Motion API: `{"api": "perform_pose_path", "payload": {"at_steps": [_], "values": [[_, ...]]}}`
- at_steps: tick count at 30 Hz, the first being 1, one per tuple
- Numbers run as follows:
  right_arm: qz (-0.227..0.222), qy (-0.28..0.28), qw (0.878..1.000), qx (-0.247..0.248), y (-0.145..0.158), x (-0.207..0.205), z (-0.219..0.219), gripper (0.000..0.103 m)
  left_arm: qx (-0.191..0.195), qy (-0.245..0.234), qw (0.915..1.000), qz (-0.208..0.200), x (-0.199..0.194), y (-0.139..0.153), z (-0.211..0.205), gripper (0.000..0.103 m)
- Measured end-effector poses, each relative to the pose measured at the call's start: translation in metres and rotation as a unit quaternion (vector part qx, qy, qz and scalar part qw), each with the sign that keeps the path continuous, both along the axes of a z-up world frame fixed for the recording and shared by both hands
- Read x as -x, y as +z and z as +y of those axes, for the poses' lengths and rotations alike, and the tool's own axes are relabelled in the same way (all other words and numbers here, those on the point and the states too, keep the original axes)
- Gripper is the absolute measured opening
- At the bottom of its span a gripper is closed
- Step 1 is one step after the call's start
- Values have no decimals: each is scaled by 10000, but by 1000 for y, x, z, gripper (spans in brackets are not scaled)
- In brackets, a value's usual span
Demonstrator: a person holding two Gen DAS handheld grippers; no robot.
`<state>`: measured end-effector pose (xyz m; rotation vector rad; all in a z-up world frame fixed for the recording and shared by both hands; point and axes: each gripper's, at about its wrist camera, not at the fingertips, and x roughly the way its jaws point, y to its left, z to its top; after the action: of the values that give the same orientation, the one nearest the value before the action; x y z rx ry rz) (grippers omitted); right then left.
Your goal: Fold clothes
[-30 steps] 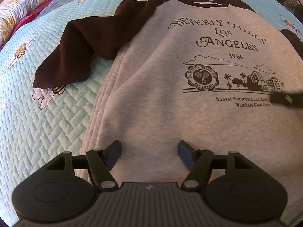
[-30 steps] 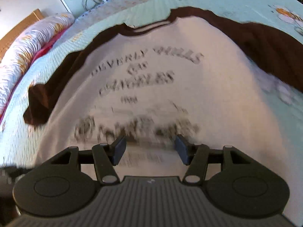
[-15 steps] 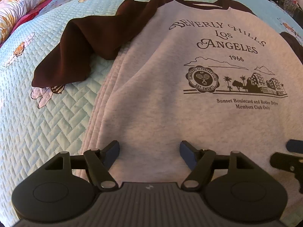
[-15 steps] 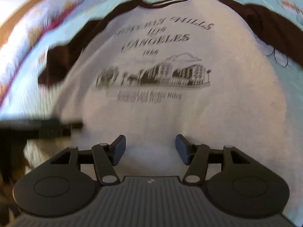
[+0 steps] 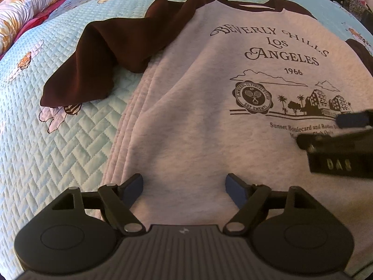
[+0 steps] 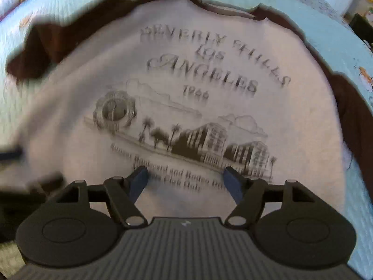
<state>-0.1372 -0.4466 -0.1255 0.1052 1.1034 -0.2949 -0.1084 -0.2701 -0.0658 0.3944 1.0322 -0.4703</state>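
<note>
My left claw (image 5: 184, 186) tips down over the sweatshirt's (image 5: 198, 121) low part, opening wider, nothing in it. My right claw (image 6: 185, 178) is opening too, empty, above the print. The sweatshirt lies flat on the bed (image 5: 46, 151); its brown sleeve (image 5: 98, 63) is bunched at the left edge.

The right wrist view is smeared: the sweatshirt (image 6: 144, 107) print ahead of the right gripper (image 6: 185, 179) barely reads. In the left wrist view, that gripper (image 5: 345, 128) is cut by the right edge, hiding the print's lower line.
</note>
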Motion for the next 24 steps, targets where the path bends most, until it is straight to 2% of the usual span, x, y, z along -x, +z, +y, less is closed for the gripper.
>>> {"api": "perform_pose_path", "payload": {"at_steps": [4,8,12,24], "values": [[99,43,9999,19,2,4,0,76,-47,13,10000,-11,-1,0,-2,85],[276,301,9987,315,3,3,11,79,-73,18,10000,-24,0,-1,-2,86],[261,468,9972,518,6,4,19,79,-117,53,9999,-11,-1,-1,-4,88],[260,513,9973,448,4,3,15,79,-169,112,9998,-41,-3,-3,-6,94]]}}
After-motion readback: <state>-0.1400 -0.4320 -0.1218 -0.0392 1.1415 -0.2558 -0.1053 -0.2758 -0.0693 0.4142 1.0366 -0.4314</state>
